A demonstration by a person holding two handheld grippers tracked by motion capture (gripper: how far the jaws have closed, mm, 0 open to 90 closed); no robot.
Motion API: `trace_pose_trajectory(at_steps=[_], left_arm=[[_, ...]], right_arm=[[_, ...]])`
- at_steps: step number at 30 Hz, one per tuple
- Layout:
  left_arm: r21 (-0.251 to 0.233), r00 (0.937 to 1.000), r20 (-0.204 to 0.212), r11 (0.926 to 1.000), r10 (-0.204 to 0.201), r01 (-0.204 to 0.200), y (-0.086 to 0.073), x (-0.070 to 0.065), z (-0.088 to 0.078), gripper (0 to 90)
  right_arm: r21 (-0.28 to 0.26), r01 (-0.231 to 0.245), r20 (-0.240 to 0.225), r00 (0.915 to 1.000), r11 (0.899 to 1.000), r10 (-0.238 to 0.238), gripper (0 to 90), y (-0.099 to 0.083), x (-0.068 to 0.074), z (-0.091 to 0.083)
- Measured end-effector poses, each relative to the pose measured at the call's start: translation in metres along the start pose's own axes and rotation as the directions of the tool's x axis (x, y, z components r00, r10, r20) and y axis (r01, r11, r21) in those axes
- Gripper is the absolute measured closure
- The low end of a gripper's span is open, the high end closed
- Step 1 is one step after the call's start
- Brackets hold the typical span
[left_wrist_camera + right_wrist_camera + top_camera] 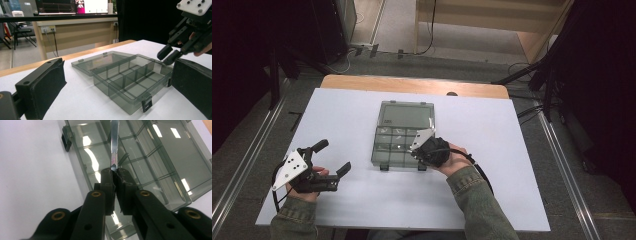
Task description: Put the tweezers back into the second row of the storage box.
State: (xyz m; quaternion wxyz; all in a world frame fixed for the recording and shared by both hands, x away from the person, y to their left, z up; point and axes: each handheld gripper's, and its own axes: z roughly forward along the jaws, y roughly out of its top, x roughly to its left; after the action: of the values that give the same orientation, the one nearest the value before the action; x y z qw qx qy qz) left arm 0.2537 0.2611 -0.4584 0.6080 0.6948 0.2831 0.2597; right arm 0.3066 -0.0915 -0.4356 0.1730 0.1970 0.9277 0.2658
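In the right gripper view, the right gripper (114,173) is closed tight on a thin clear strip (114,147), one of the box's divider pieces, which runs from the pinched jaws toward the top centre of the frame, over the compartments. In the high view this gripper (424,145) sits at the middle of the frame, over the lower right corner of the smoky plastic box (399,137).

The left gripper (334,157), at the lower left of the high view, stands wide open and holds nothing; it rests well apart from the box. Its own view looks between the spread jaws at the box (125,77), with the right gripper (168,55) at the upper right touching the box's far edge.

The box lies open, its lid (408,114) laid flat behind it, two black latches on the near wall.

It sits on a white sheet (342,200) covering a wooden table (412,85). Around it are grey floor, dark curtains, cables, and a wooden desk (75,32) with screens.
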Motion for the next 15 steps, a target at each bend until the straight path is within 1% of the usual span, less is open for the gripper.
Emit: trace_pose_trajectory(at_steps=[1, 2, 4, 5, 6, 7, 8, 9, 10, 11, 12, 13, 14, 15], left_arm=[[-0.001, 1.0000, 0.001, 1.0000, 0.000, 0.000, 0.000, 0.000, 0.000, 0.0], [-0.001, 1.0000, 0.001, 1.0000, 0.000, 0.000, 0.000, 0.000, 0.000, 0.0], [-0.002, 1.0000, 0.001, 1.0000, -0.001, 0.001, 0.000, 0.000, 0.000, 0.0], [-0.002, 1.0000, 0.002, 1.0000, 0.000, 0.000, 0.000, 0.000, 0.000, 0.0], [-0.002, 1.0000, 0.002, 1.0000, 0.000, 0.000, 0.000, 0.000, 0.000, 0.0], [-0.002, 1.0000, 0.001, 1.0000, 0.001, -0.001, 0.000, 0.000, 0.000, 0.0], [-0.003, 1.0000, 0.001, 1.0000, 0.002, -0.002, 0.000, 0.000, 0.000, 0.0], [-0.003, 1.0000, 0.001, 1.0000, 0.004, -0.004, 0.000, 0.000, 0.000, 0.0], [-0.003, 1.0000, 0.001, 1.0000, 0.004, -0.004, 0.000, -0.001, 0.000, 0.0], [-0.003, 1.0000, 0.001, 1.0000, 0.005, -0.005, 0.000, -0.001, 0.000, 0.0], [-0.003, 1.0000, 0.001, 1.0000, 0.005, -0.005, 0.000, -0.001, 0.000, 0.0], [-0.003, 1.0000, 0.001, 1.0000, 0.006, -0.006, 0.000, -0.001, 0.000, 0.0], [-0.005, 1.0000, 0.001, 1.0000, 0.005, -0.005, 0.000, -0.001, 0.000, 0.0], [-0.005, 1.0000, 0.001, 1.0000, 0.005, -0.005, 0.000, -0.001, 0.000, 0.0]], right_arm=[[0.000, 0.000, 0.000, 1.0000, 1.000, 0.000, 71.0, 0.000, 0.000, 0.000], [0.000, -0.004, -0.001, 1.0000, 1.000, 0.004, 64.8, 0.000, 0.001, 0.000], [-0.008, -0.008, -0.005, 1.0000, 1.000, 0.008, 60.9, 0.000, 0.001, 0.000], [-0.019, -0.015, 0.001, 0.9999, 1.000, 0.015, 54.2, -0.001, 0.002, -0.001], [-0.019, -0.015, 0.001, 0.9999, 1.000, 0.015, 54.2, -0.001, 0.002, -0.001], [-0.017, -0.025, 0.003, 0.9997, 1.000, 0.025, 51.6, -0.001, 0.001, -0.001], [-0.037, -0.056, 0.005, 0.9984, 0.998, 0.056, 44.0, -0.003, -0.001, -0.002], [-0.037, -0.056, 0.005, 0.9984, 0.998, 0.056, 44.0, -0.003, -0.001, -0.002], [-0.046, -0.089, 0.021, 0.9957, 0.995, 0.090, 37.2, -0.005, -0.003, -0.003], [-0.054, -0.104, 0.022, 0.9942, 0.993, 0.105, 33.8, -0.006, -0.004, -0.004], [-0.054, -0.104, 0.022, 0.9942, 0.993, 0.105, 33.8, -0.006, -0.004, -0.004], [-0.065, -0.126, 0.020, 0.9917, 0.990, 0.127, 29.5, -0.007, -0.005, -0.004], [-0.082, -0.172, 0.023, 0.9844, 0.982, 0.175, 22.4, -0.010, -0.008, -0.005], [-0.095, -0.189, 0.022, 0.9811, 0.977, 0.192, 19.0, -0.011, -0.009, -0.006]])
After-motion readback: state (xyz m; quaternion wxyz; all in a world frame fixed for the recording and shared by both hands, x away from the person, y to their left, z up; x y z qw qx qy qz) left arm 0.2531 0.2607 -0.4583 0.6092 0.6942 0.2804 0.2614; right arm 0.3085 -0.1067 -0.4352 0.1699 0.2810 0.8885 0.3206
